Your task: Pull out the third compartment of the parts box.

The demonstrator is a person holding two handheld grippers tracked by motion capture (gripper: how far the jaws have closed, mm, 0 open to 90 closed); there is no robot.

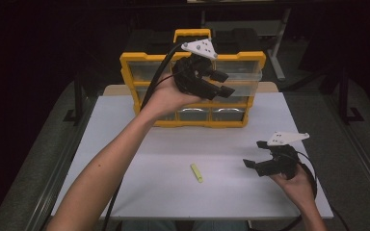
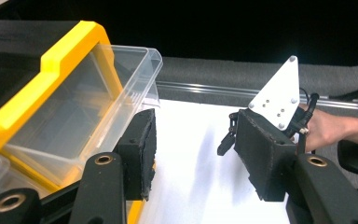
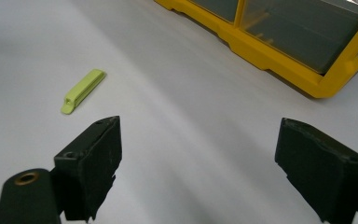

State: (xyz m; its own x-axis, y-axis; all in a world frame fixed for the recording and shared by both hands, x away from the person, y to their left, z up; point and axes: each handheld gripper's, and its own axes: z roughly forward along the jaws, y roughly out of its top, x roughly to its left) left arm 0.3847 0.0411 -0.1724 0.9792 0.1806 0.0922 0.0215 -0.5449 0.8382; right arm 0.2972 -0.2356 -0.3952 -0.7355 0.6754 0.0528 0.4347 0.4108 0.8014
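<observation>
**Drawer pulled out, clip waiting on the worktop**

The white worktop (image 1: pixel 125 144) carries a yellow-framed organiser cabinet (image 1: pixel 130 60) at its far edge, set with its clear drawers facing the person so they can be reached from the front. One clear drawer (image 2: pixel 121 88) stands pulled out of its yellow frame at the cabinet's upper right, empty as far as its see-through walls let me tell, and it seems to be left out as the place for the small part.

The left tongs (image 1: pixel 219 83) hang raised in front of that drawer, jaws about halfway apart with nothing between them; in the left gripper view one pad sits just beside the drawer's front wall, and I cannot tell for certain whether it touches. The right tongs (image 1: pixel 253 154) rest low over the worktop's near right, jaws spread wide and empty, pointed toward the middle of the board, probably ready for a pick.

The yellow-green clip (image 1: pixel 196 173) lies flat on the bare worktop, near the front edge, well apart from the cabinet and to the left of the right tongs. It is a slim, flat plastic bar, one end rounded and slightly notched (image 3: pixel 82 90).
</observation>
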